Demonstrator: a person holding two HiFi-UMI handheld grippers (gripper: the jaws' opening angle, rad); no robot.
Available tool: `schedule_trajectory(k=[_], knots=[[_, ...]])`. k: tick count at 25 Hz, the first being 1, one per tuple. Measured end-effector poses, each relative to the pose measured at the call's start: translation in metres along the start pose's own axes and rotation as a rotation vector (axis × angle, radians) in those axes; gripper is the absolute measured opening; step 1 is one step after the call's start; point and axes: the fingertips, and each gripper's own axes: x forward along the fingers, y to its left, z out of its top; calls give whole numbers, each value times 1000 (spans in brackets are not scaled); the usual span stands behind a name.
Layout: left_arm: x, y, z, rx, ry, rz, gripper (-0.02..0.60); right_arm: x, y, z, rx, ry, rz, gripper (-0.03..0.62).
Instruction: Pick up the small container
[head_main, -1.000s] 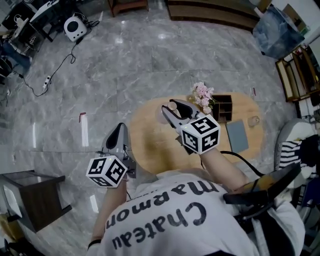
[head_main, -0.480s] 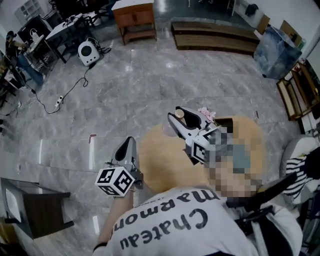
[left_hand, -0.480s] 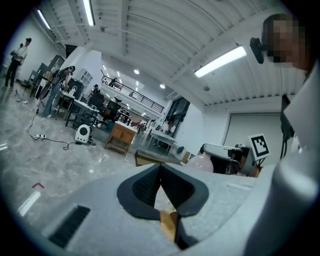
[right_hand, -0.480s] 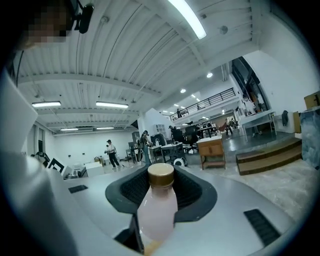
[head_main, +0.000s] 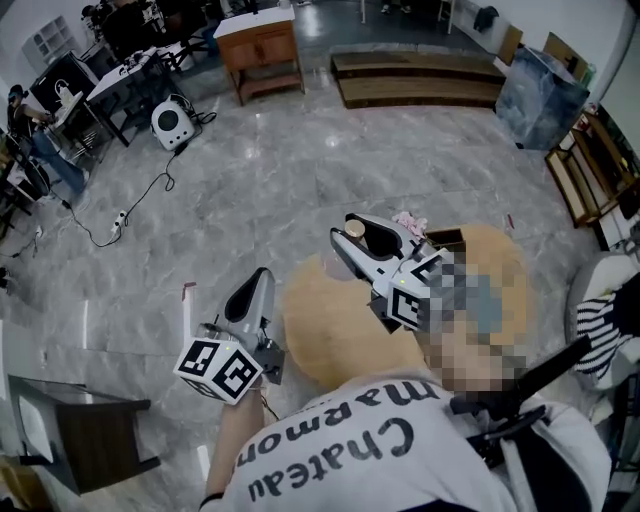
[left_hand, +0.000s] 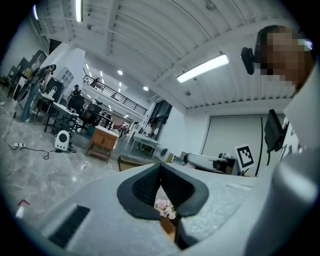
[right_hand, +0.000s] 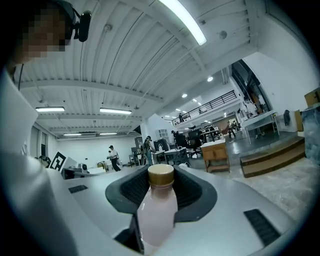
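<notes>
Both grippers have come up since the earlier frames, and the head view now takes in more of the far room, with the round wooden table (head_main: 320, 340) lying lower beneath them. Right gripper (head_main: 352, 232) is clamped on the small container (right_hand: 156, 212), a slim bottle of cloudy pale-pink plastic with a rounded shoulder and a flat gold-toned screw cap. Its ribbed dark pads press the body from both sides, below the neck, which leaves the cap clear and the bottle upright. The bottle hangs in the air over the table's rim as the head view shows it, touching nothing else, so the pick-up looks as good as done. Left gripper (head_main: 262, 278) is held out over the grey veined marble floor (head_main: 250, 190), well apart from the bottle. Its jaws are pressed together with nothing between them, seemingly just kept out of the way. Below its pads a bunch of small pink flowers (left_hand: 165, 209) shows, standing on the table beside a wooden compartment box (head_main: 447, 238). Both gripper shells are matt light-grey plastic, and the left one carries a black-and-white marker cube (head_main: 215, 368)
</notes>
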Motion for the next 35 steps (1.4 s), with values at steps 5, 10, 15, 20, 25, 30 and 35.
schedule_trajectory(k=[5, 10, 15, 20, 25, 30, 35], knots=[[-26, -12, -5, -28, -7, -17, 14, -14, 26, -12, -26, 33, -18, 140], [-69, -24, -15, -6, 20, -32, 14, -34, 59, -27, -20, 39, -48, 140], [-119, -25, -26, -35, 15, -13, 14, -64, 101, -50, -16, 43, -82, 140], [-163, -51, -22, -6, -3, -32, 14, -109, 135, -64, -13, 53, -139, 140], [-209, -83, -35, -8, -1, -61, 14, -166, 166, -73, -18, 35, -206, 140], [-249, -123, -62, -17, 23, -112, 14, -221, 190, -85, 17, 20, -269, 140], [-270, -153, -74, -34, 35, -129, 14, -259, 209, -82, 48, 17, -278, 140]])
